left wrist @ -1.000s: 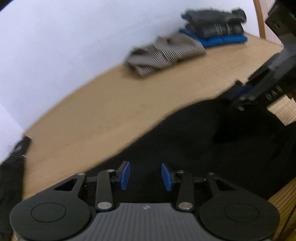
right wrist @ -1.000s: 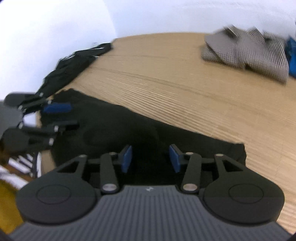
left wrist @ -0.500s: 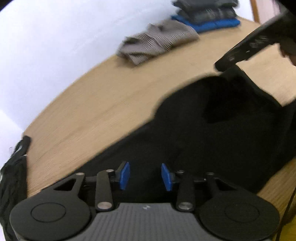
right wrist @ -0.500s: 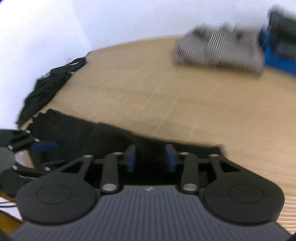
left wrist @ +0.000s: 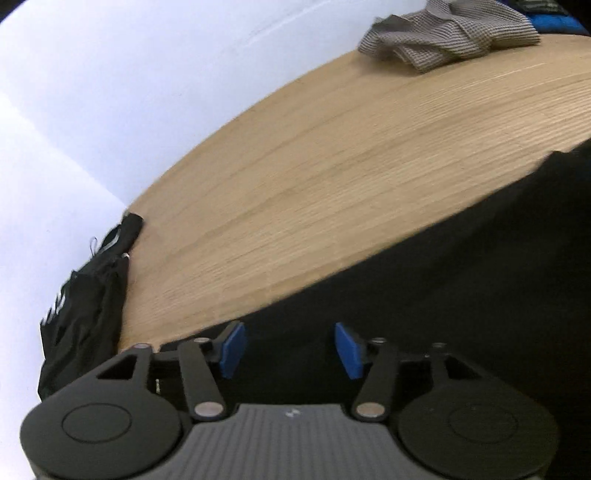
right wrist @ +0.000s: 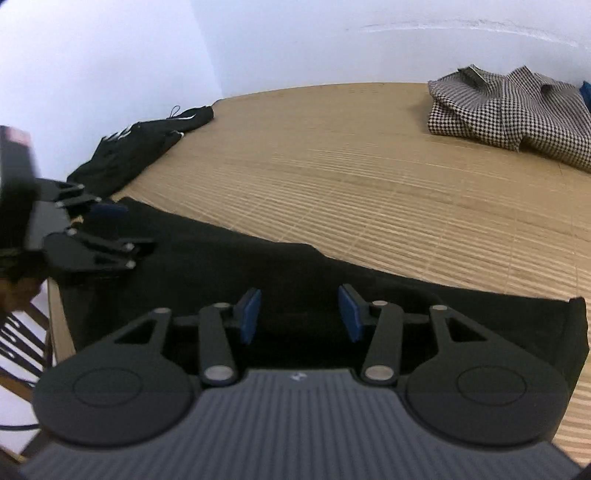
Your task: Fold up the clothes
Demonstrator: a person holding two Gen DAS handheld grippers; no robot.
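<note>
A black garment (left wrist: 461, 280) lies flat along the near edge of the wooden table (left wrist: 332, 155); it also shows in the right wrist view (right wrist: 295, 273). My left gripper (left wrist: 290, 349) is open and empty, low over the garment's left end. It also shows at the left of the right wrist view (right wrist: 110, 230), open above the cloth. My right gripper (right wrist: 301, 314) is open and empty over the garment's near edge, toward its right end.
A crumpled black garment (right wrist: 144, 147) lies at the table's far left by the wall (left wrist: 88, 280). A houndstooth garment (right wrist: 517, 107) lies at the back right (left wrist: 450, 33), with a blue folded item (left wrist: 554, 22) behind it. Chair slats (right wrist: 18, 339) show at the lower left.
Both grippers have pulled back toward the near edge. The right gripper's jaws were narrower half a second ago and have opened. The black garment now lies flatter.
</note>
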